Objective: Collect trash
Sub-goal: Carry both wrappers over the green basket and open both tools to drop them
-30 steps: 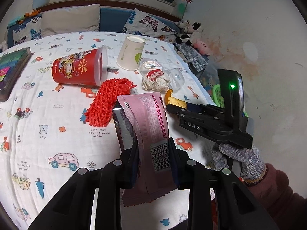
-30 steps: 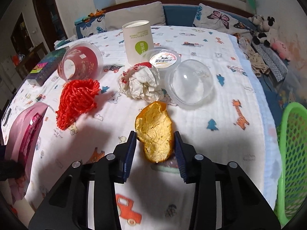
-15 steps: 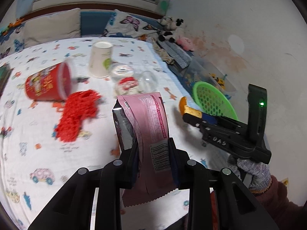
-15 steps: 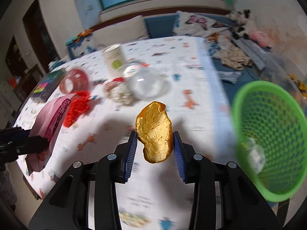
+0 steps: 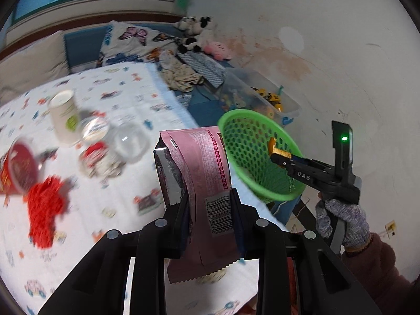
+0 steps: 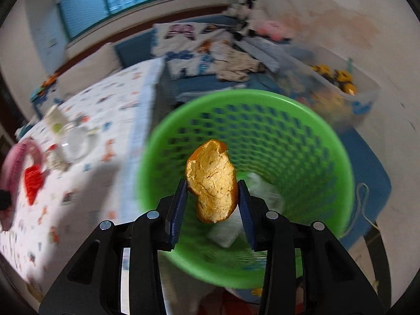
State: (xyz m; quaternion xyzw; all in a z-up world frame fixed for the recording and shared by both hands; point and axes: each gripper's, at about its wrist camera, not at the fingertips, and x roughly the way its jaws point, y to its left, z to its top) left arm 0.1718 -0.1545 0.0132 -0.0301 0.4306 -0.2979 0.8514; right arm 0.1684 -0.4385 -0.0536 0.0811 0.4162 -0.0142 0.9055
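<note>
Within the last second both grippers have swung away from the bed and toward the green basket (image 6: 246,120). A second ago the right gripper (image 6: 212,197) was low over the patterned bed sheet (image 5: 113,191); now it hangs directly above the basket's open mouth, clenched on the orange peel (image 6: 211,181). That puts the peel where a simple release should drop it in, so this piece looks close to done. Some white crumpled trash (image 6: 260,183) already lies at the bottom of the basket.

The left gripper (image 5: 210,210) has followed the same turn and grips the pink snack wrapper (image 5: 207,162). The basket, earlier out of its view, now sits just beyond the wrapper to the right, so the wrapper looks likely to go in next.

The peel is a curved piece with a pale, rough, pitted inner face toward the camera and a thin orange rim at the top; the pads press on its two edges. The wrapper is a crinkled pink pouch with a silver inside, a barcode near the pads and a zigzag cut bottom edge.

A red cup (image 5: 15,168), red net (image 5: 44,210), paper cup (image 5: 64,115), clear plastic lid (image 5: 130,141) and crumpled wrapper (image 5: 101,160) are still on the bed, so much collecting remains.
</note>
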